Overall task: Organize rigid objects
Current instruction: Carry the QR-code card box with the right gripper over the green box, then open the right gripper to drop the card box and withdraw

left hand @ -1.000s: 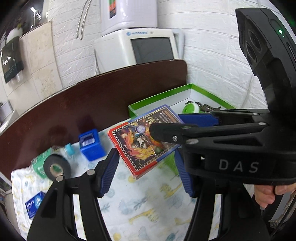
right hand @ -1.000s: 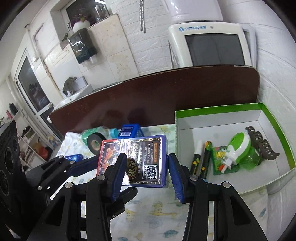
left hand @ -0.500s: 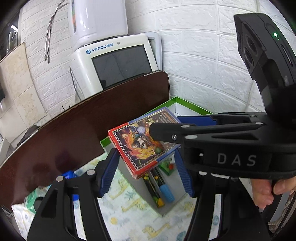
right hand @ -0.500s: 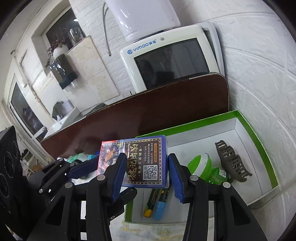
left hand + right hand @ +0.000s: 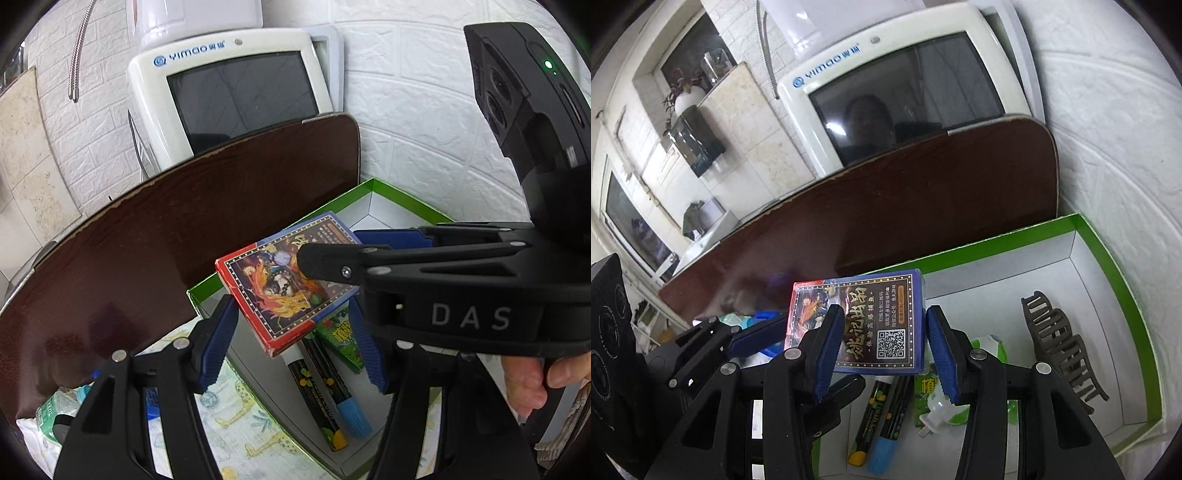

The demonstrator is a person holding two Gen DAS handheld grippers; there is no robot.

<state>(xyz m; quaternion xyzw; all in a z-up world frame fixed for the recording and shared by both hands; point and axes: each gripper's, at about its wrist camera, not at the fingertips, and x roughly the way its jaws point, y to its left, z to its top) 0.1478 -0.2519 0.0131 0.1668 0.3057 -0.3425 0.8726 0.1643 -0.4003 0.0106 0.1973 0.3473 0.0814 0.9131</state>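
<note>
A blue and red card box (image 5: 284, 282) (image 5: 864, 325) is held in the air above the left end of a green-rimmed white box (image 5: 1115, 266) (image 5: 402, 199). My right gripper (image 5: 881, 349) is shut on the card box; in the left wrist view its black fingers (image 5: 332, 258) clamp the box from the right. My left gripper (image 5: 291, 341) is open below the card box, with nothing between its blue pads; it shows in the right wrist view (image 5: 753, 332) at the left.
Inside the white box lie two markers (image 5: 879, 424), a green packet (image 5: 925, 387), a green and white plug-in device (image 5: 945, 402) and a brown hair claw (image 5: 1063, 350). A dark brown board (image 5: 147, 258) stands behind. A giraffe-print cloth (image 5: 251, 435) covers the table.
Both grippers have moved right with the card box, from above the cloth to above the white box. The blue cube and tape roll have slid out of view.
</note>
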